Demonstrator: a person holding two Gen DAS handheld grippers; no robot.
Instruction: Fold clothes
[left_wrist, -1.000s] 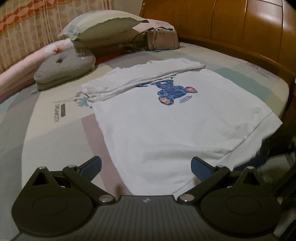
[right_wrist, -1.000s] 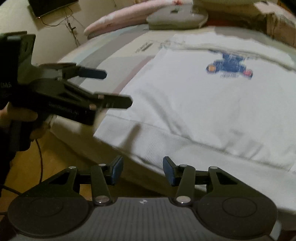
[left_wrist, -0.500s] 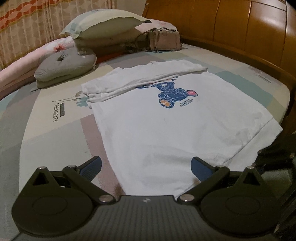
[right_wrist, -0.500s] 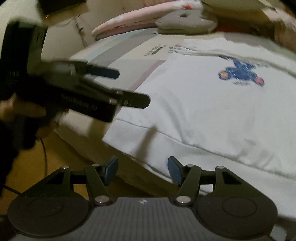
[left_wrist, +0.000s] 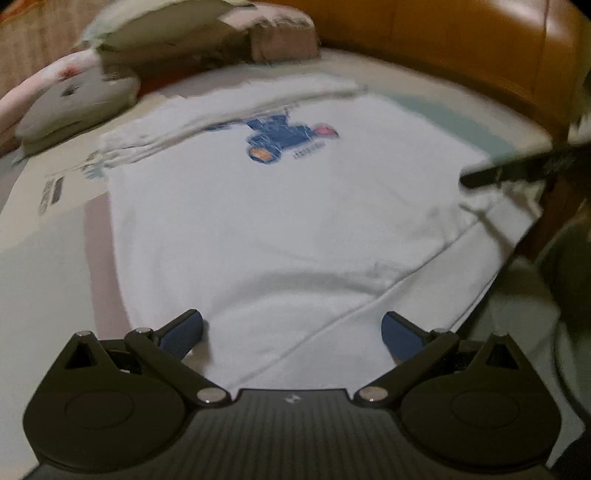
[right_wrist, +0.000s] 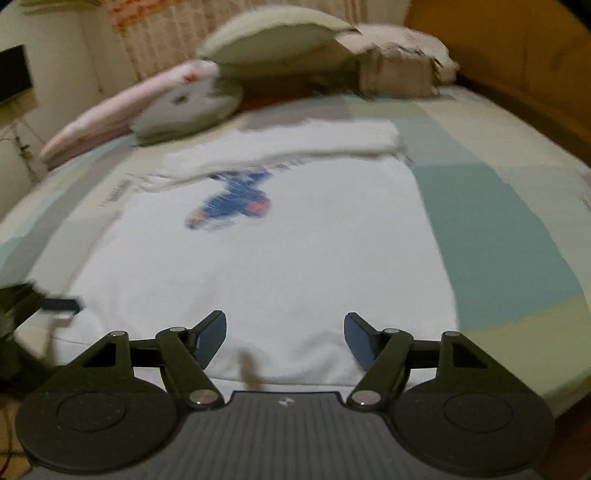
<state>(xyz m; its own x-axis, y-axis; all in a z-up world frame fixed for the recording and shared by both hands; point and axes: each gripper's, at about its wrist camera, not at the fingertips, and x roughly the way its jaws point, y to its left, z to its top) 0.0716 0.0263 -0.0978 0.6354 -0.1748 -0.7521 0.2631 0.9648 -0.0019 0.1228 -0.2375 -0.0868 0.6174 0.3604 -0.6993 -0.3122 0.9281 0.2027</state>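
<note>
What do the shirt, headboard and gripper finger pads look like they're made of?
White shirt: soft matte knit, probably cotton; it creases and has a ribbed hem band. Headboard: glossy varnished wood, with an orange sheen. Left gripper finger pads: blue, ridged, probably rubber. Motion blur limits certainty.

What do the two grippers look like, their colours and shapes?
The left gripper and right gripper look alike: black bodies with ribbed grey centres, round discs at each side, silver pivot pins, angular black linkages, blue finger pads and a small white logo.
</note>
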